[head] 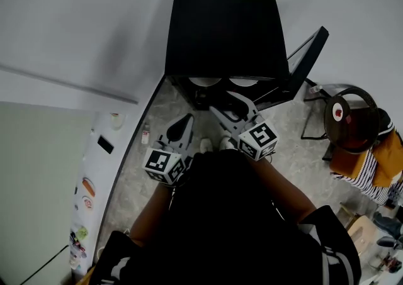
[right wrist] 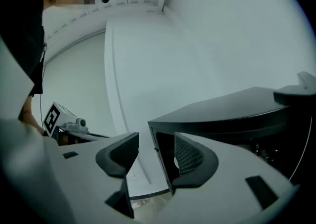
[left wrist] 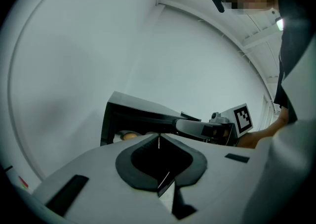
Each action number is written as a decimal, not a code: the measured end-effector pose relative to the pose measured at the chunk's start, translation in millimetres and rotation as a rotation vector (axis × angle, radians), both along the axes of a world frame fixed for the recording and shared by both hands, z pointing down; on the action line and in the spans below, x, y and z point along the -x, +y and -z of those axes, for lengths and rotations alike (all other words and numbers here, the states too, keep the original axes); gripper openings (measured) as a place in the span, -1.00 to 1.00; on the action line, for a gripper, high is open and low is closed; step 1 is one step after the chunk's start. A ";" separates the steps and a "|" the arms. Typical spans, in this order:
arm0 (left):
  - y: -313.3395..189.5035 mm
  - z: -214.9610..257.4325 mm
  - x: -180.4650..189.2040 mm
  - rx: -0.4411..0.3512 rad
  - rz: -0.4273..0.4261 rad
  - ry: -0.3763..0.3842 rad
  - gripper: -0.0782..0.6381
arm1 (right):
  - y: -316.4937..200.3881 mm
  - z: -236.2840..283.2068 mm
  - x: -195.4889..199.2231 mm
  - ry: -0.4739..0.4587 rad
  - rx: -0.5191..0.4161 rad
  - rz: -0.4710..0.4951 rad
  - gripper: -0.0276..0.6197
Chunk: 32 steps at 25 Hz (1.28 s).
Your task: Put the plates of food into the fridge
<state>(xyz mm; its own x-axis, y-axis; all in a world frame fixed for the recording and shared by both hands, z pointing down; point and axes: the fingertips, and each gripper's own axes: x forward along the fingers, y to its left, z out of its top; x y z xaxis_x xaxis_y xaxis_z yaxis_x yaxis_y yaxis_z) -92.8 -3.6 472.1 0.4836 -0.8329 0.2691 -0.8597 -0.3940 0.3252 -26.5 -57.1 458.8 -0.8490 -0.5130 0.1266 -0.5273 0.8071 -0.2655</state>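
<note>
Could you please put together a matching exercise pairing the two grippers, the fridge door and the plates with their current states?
Things:
1. left gripper
2. right gripper
3. fridge door
4. plates

States:
A. inside the fridge
B. fingers apart, nothing between them
C. swung open
D. fingers together, holding nothing

Pairs: 1-D, 2-B, 3-C, 4-A

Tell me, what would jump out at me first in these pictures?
A black box-shaped fridge stands against the white wall. Its door is swung open to the right, and two white plates just show inside. In front of it, the grey left gripper has its jaws together and the grey right gripper has its jaws apart; both are empty.
</note>
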 end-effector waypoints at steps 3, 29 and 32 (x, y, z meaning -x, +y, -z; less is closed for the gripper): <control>-0.1 3.1 -3.8 -0.007 -0.005 -0.001 -0.72 | 7.4 9.7 -4.8 0.002 -0.035 0.004 -0.18; -7.6 21.1 -12.6 -0.071 -0.016 -0.021 -0.72 | 38.7 98.5 -30.9 -0.012 -0.322 -0.059 -0.44; -7.9 22.8 -11.6 -0.079 -0.011 -0.020 -0.71 | 42.1 100.3 -30.9 -0.016 -0.336 -0.051 -0.44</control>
